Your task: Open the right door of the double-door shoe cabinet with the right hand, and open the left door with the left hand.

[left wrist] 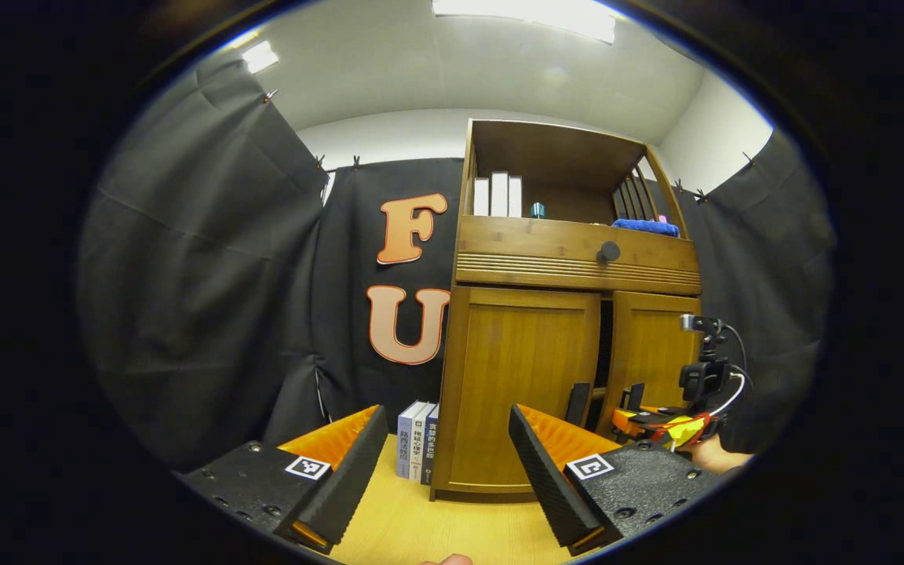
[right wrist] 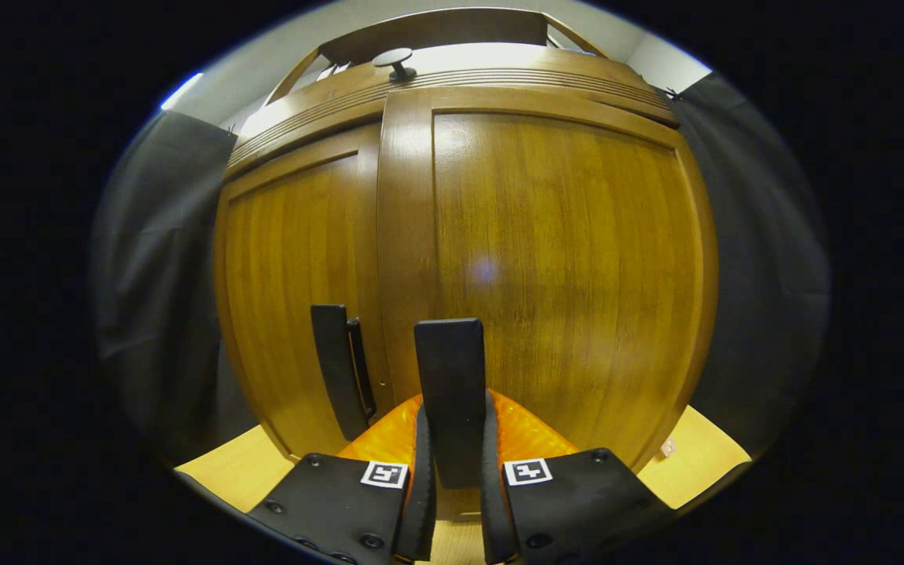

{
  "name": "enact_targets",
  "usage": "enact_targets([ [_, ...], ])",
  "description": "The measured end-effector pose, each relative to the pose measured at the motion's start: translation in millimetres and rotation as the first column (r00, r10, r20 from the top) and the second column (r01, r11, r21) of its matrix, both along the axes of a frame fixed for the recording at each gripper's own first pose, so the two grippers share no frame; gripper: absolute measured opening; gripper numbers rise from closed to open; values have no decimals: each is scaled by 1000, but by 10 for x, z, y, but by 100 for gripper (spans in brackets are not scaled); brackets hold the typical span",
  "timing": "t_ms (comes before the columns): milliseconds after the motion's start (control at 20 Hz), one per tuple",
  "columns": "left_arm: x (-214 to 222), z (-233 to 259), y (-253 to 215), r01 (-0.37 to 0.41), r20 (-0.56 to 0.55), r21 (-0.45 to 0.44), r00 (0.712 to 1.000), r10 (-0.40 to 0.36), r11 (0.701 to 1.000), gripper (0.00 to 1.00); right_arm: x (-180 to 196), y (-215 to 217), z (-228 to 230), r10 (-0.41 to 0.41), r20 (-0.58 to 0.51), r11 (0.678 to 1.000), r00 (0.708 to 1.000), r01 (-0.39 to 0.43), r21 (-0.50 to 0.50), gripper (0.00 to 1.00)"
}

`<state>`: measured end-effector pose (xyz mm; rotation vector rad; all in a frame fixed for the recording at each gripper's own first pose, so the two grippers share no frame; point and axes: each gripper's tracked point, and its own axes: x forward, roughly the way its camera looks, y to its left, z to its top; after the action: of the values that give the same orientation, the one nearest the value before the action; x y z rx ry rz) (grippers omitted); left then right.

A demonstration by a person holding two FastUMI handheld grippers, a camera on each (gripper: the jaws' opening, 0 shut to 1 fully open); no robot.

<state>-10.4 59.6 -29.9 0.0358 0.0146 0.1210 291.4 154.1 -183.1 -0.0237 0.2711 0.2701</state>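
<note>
- My right gripper (right wrist: pixel 453 471) was pinched on the right door's handle (right wrist: pixel 449 377), a flat dark upright bar that stood between both fingers with little or no gap visible at either side.
- The right door (right wrist: pixel 562 259) already stood slightly proud of its neighbour in the right gripper view; in the left gripper view a dark gap showed between the two doors.
- My left gripper (left wrist: pixel 444 471) hung back from the shoe cabinet (left wrist: pixel 570 267), its fingers spread wide and holding nothing.
- The left door (left wrist: pixel 526 384) looked shut, its own handle (left wrist: pixel 578 402) a matching dark bar near the inner edge, untouched.
- From the left gripper view I could see my other gripper (left wrist: pixel 640 412) at the right door's handle, with part of a hand behind it.
- The cabinet was of warm brown wood with vertical grain and a glossy varnish that threw back the lamp light; each door was a flat panel in a plain frame.
- I judged the doors stiff, fairly light and free on their hinges, the varnished faces too slick to pull on, so the handles were the only sound hold.
- A grooved drawer front with a round dark knob (left wrist: pixel 608 252) ran above the doors.
- The cabinet stood on a pale wooden table (left wrist: pixel 421 526), with a few upright books (left wrist: pixel 418 447) beside its left foot.
</note>
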Motion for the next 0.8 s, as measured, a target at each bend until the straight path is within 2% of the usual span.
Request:
enact_targets([
  [100,-20,6,-32,7,0,-1,1000,-7,1000,92,-172,-82,9,12,7,1000,1000,-12,-2,31],
  [150,-27,10,-61,14,0,-1,1000,-14,1000,92,-240,-117,20,19,6,1000,1000,-19,-1,36],
  [200,-23,15,-88,22,2,-2,1000,-22,1000,92,-299,-172,27,22,1,1000,1000,-22,2,36],
  [450,-21,12,-201,51,0,-10,999,-51,999,92,-527,-365,75,11,1,1000,1000,-11,4,31],
  [500,-19,-3,-236,56,-8,-11,998,-56,998,94,-571,-405,100,5,3,1000,1000,-5,5,27],
  [600,-21,-13,-287,61,-19,5,998,-61,998,92,-658,-502,136,-3,7,1000,1000,3,11,27],
  [650,-27,27,-309,61,-12,15,998,-61,998,94,-709,-557,146,-4,9,1000,1000,4,12,27],
  [750,-8,64,-371,64,2,28,998,-64,998,92,-779,-637,167,8,11,1000,1000,-8,9,36],
  [800,13,63,-408,66,3,27,998,-67,997,92,-811,-677,163,15,9,1000,1000,-15,9,31],
])
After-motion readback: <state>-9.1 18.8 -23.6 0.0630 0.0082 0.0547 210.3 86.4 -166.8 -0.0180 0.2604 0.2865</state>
